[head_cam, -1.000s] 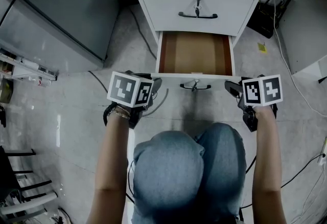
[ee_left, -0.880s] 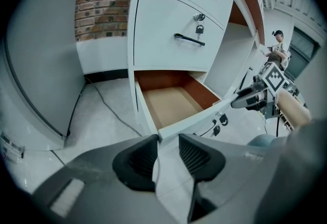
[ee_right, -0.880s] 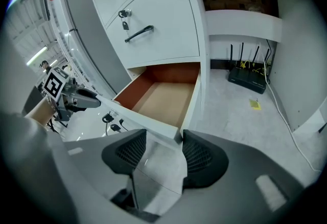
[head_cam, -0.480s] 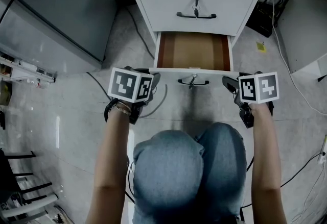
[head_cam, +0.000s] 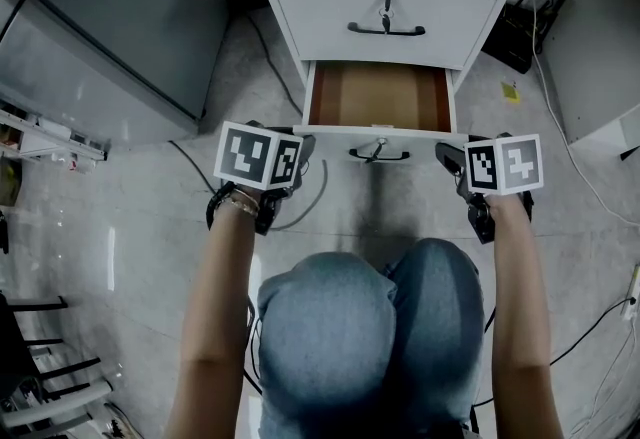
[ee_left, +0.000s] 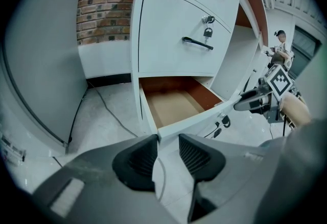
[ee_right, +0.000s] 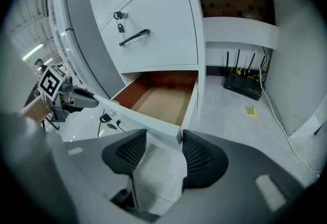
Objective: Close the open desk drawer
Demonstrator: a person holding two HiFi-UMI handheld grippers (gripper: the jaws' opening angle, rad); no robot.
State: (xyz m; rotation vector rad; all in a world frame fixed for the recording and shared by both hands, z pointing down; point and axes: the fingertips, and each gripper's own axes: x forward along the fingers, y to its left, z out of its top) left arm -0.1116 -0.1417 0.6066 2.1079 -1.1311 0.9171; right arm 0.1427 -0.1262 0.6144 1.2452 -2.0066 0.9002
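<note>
Drawer (head_cam: 378, 95) half open, left tongs (ee_left: 167, 141) and right tongs (ee_right: 164, 137) both apart at its front corners.

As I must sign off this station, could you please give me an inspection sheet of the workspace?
Surface: pale speckled floor.
Job's things: bottom drawer partly open, empty inside; drawer above shut, key in its lock.
Clutter: yellow scrap on the floor.
Grippers: left gripper and right gripper both have jaws apart, one at each corner of the drawer front, gripping nothing.
Cables: dark cable left of the drawers; white cable at right, near a black router.
Surroundings: grey cabinet at left; brick wall behind.
</note>
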